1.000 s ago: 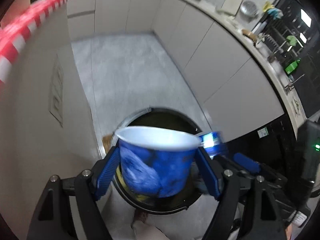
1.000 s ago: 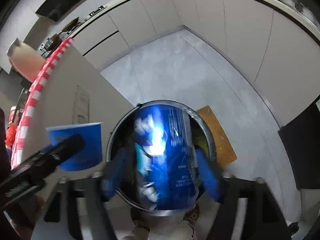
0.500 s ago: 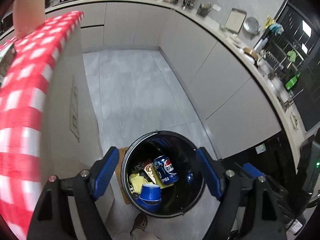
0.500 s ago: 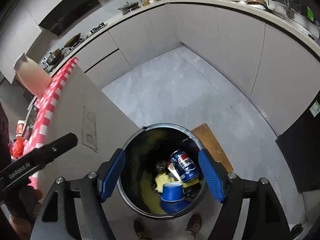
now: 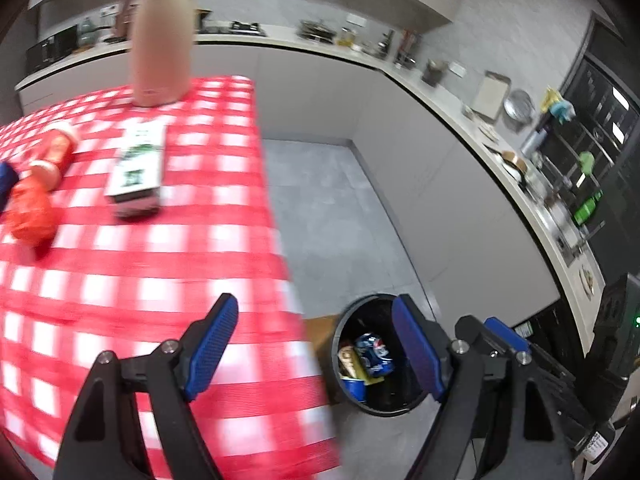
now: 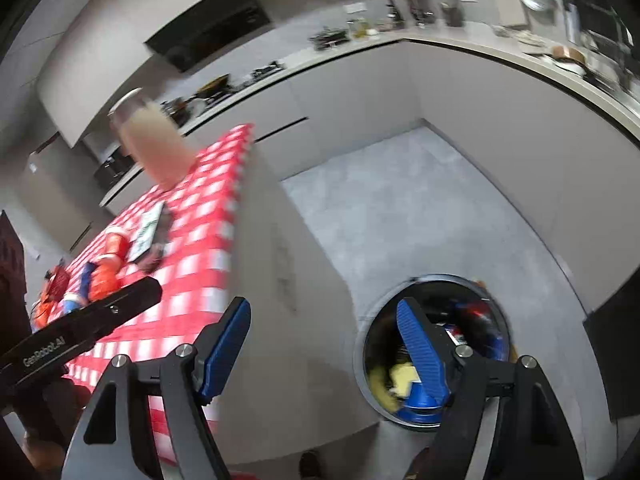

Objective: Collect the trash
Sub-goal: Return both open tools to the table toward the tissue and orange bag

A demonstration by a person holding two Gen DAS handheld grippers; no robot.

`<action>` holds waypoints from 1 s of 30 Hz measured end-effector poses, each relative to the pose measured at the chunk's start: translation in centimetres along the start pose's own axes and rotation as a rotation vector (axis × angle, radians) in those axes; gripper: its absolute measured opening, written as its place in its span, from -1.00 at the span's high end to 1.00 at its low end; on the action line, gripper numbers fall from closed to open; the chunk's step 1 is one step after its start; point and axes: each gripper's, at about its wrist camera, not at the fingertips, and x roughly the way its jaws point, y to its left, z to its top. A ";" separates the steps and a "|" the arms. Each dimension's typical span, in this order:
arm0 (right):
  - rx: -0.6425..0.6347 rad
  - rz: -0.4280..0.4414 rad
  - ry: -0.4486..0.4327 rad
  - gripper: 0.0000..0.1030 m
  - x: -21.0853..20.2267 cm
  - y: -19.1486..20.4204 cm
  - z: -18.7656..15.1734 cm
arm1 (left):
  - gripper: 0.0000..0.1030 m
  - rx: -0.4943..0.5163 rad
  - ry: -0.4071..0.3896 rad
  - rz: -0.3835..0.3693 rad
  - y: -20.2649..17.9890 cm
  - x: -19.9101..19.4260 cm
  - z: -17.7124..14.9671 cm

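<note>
A black round bin (image 5: 340,344) (image 6: 362,364) stands on the floor by the table's corner, with a blue can (image 5: 374,354), a blue cup (image 5: 354,386) (image 6: 420,398) and yellow scraps inside. My left gripper (image 5: 316,346) is open and empty above the table's edge. My right gripper (image 6: 326,354) is open and empty too, over the table's side panel. On the red-checked tablecloth (image 5: 180,240) (image 6: 204,224) lie a white and green carton (image 5: 138,168) (image 6: 148,230), a red cup (image 5: 54,152) (image 6: 114,246) and crumpled red wrapping (image 5: 30,210) (image 6: 104,278).
A tall beige jug (image 5: 162,36) (image 6: 154,144) stands at the table's far edge. Grey cabinets and a cluttered counter (image 5: 460,92) curve round the grey floor (image 5: 332,216). A brown board (image 5: 318,332) lies by the bin. The left gripper's body (image 6: 80,322) crosses the right wrist view.
Both grippers let the blue cup and blue can drop into the bin, then rose and swung left, so the tabletop has come into view and the bin has slid to the lower right.
</note>
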 end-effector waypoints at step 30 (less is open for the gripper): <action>-0.156 0.105 0.018 -0.51 5.8 27.7 -4.2 | -0.57 -0.145 -0.082 0.134 25.1 -9.0 1.9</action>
